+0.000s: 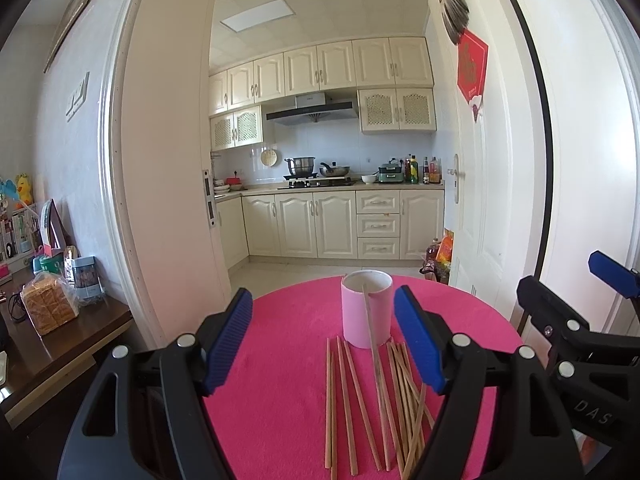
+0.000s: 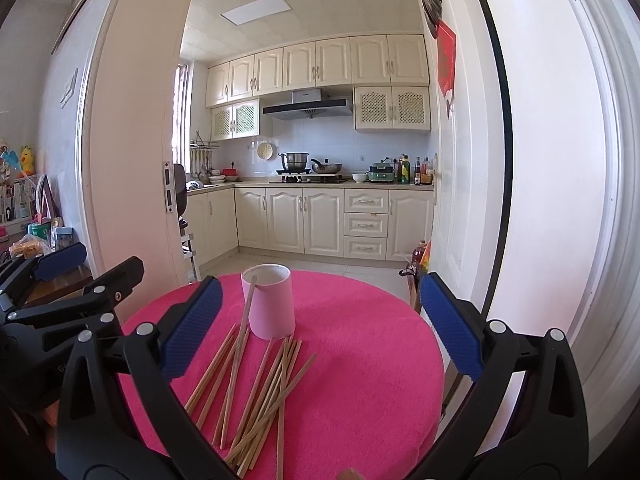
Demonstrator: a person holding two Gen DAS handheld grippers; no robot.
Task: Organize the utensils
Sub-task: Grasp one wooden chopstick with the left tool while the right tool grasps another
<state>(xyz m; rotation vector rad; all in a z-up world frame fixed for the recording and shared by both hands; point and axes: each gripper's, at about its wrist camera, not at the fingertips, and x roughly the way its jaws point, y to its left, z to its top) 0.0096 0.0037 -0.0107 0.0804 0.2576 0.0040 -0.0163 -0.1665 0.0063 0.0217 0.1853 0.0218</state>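
The left gripper (image 1: 323,344) and right gripper (image 2: 320,336) both hover spread wide, empty, above the chopsticks (image 2: 256,392) scattered on the pink desk (image 2: 360,360) before the cup (image 2: 269,304) (one leans inside); pinch a single stick mid-length, squarely.

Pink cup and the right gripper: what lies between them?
Loose chopsticks on the pink tablecloth, one leaning on the pink cup; seen in the right wrist view.
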